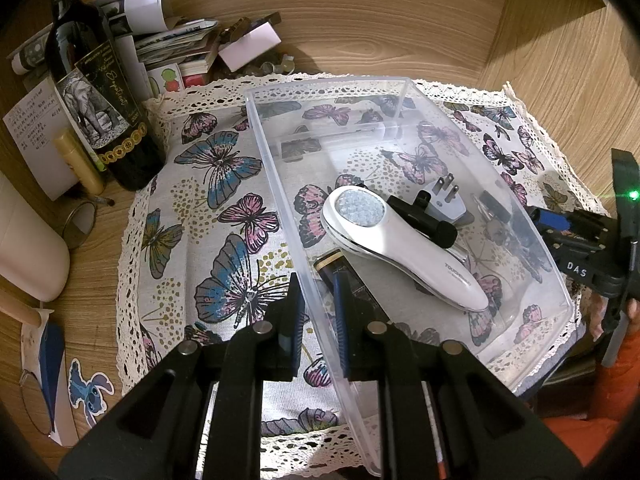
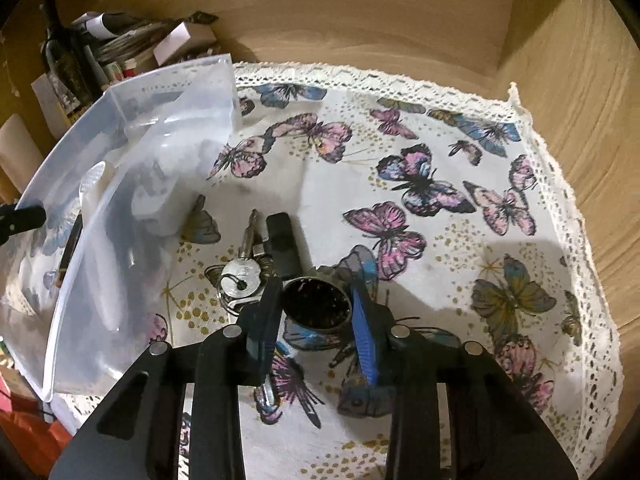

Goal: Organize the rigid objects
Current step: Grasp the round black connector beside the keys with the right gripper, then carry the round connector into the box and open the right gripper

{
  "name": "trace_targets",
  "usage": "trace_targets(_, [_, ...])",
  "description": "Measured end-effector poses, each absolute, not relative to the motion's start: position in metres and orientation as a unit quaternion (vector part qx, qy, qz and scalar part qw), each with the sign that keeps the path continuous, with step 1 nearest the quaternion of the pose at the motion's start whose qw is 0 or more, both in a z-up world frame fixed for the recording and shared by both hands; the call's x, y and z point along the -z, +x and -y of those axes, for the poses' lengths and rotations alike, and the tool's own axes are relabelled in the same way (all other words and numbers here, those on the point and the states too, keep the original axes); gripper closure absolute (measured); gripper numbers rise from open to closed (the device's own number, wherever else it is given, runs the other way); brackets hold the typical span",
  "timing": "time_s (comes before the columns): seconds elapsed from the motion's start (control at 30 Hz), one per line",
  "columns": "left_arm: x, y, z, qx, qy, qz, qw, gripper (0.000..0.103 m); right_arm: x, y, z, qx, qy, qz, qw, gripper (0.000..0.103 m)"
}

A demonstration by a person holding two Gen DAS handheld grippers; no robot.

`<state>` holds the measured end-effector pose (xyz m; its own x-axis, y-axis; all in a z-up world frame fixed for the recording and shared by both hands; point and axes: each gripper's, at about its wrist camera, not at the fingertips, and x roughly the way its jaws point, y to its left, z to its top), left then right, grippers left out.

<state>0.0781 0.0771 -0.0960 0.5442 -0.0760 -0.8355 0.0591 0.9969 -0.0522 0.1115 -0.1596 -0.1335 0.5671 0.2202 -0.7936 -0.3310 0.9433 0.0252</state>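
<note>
Right wrist view: my right gripper straddles a small dark round tin on the butterfly cloth, fingers touching its sides, so I judge a pickup is in hand. Next comes a lift over the clear bin, whose wall my left gripper brackets unclenched. Keys crowd just beside.

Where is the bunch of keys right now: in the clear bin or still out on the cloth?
In the right wrist view the keys lie on the butterfly cloth, outside the clear bin, beside a black fob and just left of the right gripper.
</note>
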Motion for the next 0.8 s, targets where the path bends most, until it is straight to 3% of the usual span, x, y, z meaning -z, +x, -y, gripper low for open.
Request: trace_targets(0.8, [0.097, 0.077, -0.078, 0.039, -0.009, -0.477, 0.878, 0.089, 0.051, 0.093, 0.111, -0.232, -0.083, -0.312, 0.918, 0.072])
